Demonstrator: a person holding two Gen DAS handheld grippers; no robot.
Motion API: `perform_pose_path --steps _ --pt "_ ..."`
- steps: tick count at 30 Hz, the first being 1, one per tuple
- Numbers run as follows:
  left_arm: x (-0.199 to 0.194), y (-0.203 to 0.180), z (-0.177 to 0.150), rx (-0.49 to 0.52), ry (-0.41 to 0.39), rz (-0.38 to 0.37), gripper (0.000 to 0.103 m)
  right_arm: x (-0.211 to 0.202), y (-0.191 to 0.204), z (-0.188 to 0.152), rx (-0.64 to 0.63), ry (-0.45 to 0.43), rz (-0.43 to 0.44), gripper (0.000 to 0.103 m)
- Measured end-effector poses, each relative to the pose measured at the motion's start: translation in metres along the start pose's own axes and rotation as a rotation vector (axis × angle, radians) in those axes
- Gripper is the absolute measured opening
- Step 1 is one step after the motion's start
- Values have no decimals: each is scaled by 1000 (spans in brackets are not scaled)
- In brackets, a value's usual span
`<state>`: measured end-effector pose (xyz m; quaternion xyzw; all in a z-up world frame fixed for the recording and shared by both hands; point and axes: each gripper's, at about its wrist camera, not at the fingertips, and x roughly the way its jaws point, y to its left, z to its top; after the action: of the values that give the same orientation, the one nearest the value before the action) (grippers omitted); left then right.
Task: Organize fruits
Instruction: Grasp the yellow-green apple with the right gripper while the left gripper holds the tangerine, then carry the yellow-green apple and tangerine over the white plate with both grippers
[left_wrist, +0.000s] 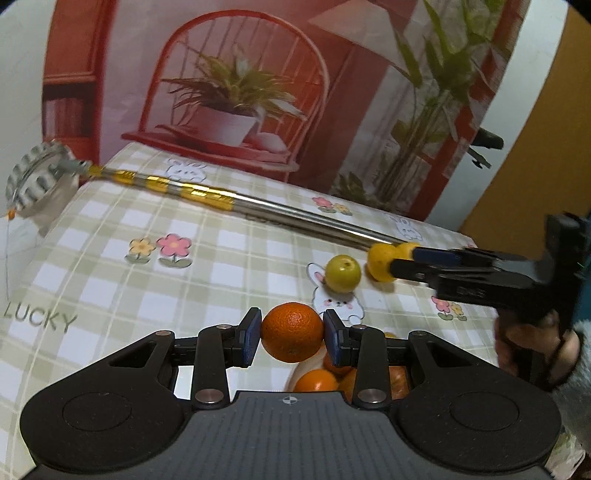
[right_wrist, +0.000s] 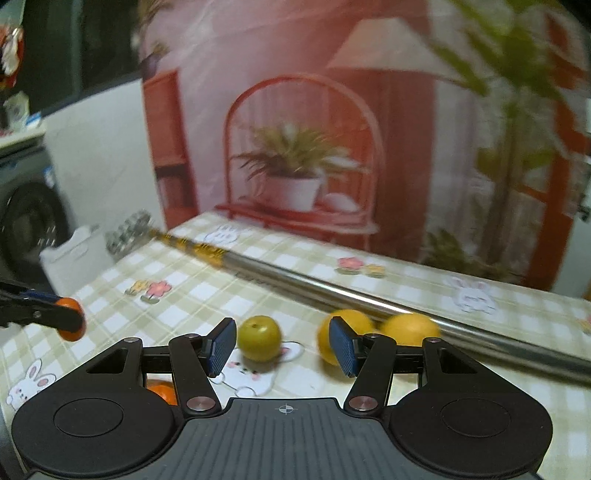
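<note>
In the left wrist view, an orange (left_wrist: 291, 331) is clamped between the two blue pads of the left gripper (left_wrist: 292, 334), held above a heap of further oranges (left_wrist: 325, 380) that is partly hidden behind the gripper. Beyond it, on the checked cloth of the bench (left_wrist: 207, 266), a green fruit (left_wrist: 342, 273) is seen near the right edge, with two yellow fruits (left_wrist: 380, 260) just beside it against a long metal pole (left_wrist: 295, 218). The right gripper (left_wrist: 402, 264) is seen from the side at those yellow fruits. In the right wrist view, the right gripper (right_wrist: 282, 347) is spread wide and nothing is held; the green fruit (right_wrist: 259, 337) lies between its fingers on the cloth, and one yellow fruit (right_wrist: 354, 325) is partly covered by the right finger (right_wrist: 343, 350), the other (right_wrist: 410, 329) lying against the pole (right_wrist: 369, 295). The orange (right_wrist: 72, 324) held by the left gripper (right_wrist: 70, 323) is seen at the left.
</note>
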<state>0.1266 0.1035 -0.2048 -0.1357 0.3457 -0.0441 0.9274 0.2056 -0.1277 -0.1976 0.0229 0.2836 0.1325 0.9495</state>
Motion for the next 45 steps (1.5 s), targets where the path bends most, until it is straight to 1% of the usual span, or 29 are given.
perform_pose_path --steps 2,6,10,12,16,17,22,24,28,33,38,45 --pt "0 6 -4 -15 -1 0 38 23 5 8 -22 49 26 52" --pt "-2 14 -10 -34 -4 -1 38 66 16 15 -71 154 35 51" --pt "-2 18 -16 -40 -9 -6 38 94 28 15 -141 205 26 50" --pt "-2 19 -18 -45 -12 -11 38 106 31 15 -151 237 17 50" --pt "-2 19 -21 -50 -12 -14 38 123 34 11 -158 296 -7 50" --pt "-1 19 -22 -48 -11 -14 38 127 33 10 -156 305 -12 49" --pt "-3 16 -24 -34 -9 -16 38 134 33 8 -155 328 -16 44" --pt "-4 15 -24 -32 -10 -19 38 134 34 8 -163 330 -18 44" --pt "-6 11 -25 -16 -4 -26 38 126 34 8 -149 310 -6 44" --pt "-9 2 -28 14 8 -34 38 97 31 11 -100 247 32 44" --pt "-13 -11 -34 52 26 -42 38 53 32 6 -48 178 74 44" --pt "-18 -35 -46 116 54 -50 38 -13 35 -18 0 97 99 44"
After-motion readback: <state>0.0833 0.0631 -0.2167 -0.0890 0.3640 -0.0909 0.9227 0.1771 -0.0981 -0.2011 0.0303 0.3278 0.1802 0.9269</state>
